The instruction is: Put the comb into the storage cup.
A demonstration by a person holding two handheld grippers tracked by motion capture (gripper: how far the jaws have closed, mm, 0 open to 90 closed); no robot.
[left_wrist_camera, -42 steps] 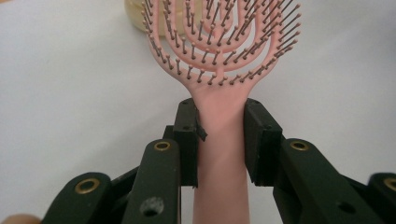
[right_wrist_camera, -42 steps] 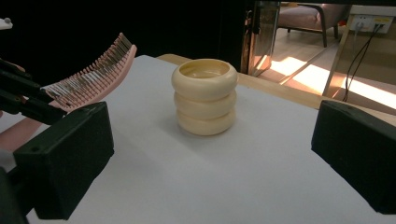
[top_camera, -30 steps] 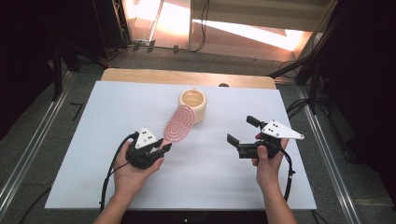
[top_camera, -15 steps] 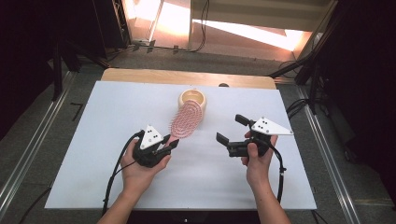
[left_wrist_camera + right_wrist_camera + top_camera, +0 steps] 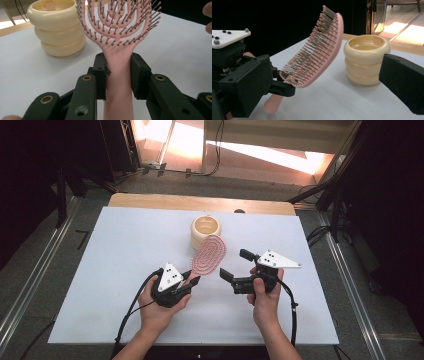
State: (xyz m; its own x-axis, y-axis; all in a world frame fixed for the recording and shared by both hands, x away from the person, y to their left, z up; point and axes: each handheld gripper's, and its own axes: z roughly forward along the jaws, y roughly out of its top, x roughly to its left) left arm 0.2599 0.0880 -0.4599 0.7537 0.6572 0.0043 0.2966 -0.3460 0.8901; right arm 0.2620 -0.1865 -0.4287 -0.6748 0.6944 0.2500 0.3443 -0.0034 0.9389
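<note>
We have the left tool (image 5: pixel 192 281) clamped on the handle of the pink hairbrush (image 5: pixel 210 254), lifting its head off the desk (image 5: pixel 110 250) just near of the cream cup (image 5: pixel 205 228), while the right tool (image 5: pixel 236 266) waits alongside, jaws apart, for a handover.

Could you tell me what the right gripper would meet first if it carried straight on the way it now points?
Probably the pink hairbrush held by the left gripper. In the high view the right gripper, its fingers apart, aims toward the brush head; the cream ringed cup sits farther back. Depth is unclear, so it might pass just beside it.
</note>
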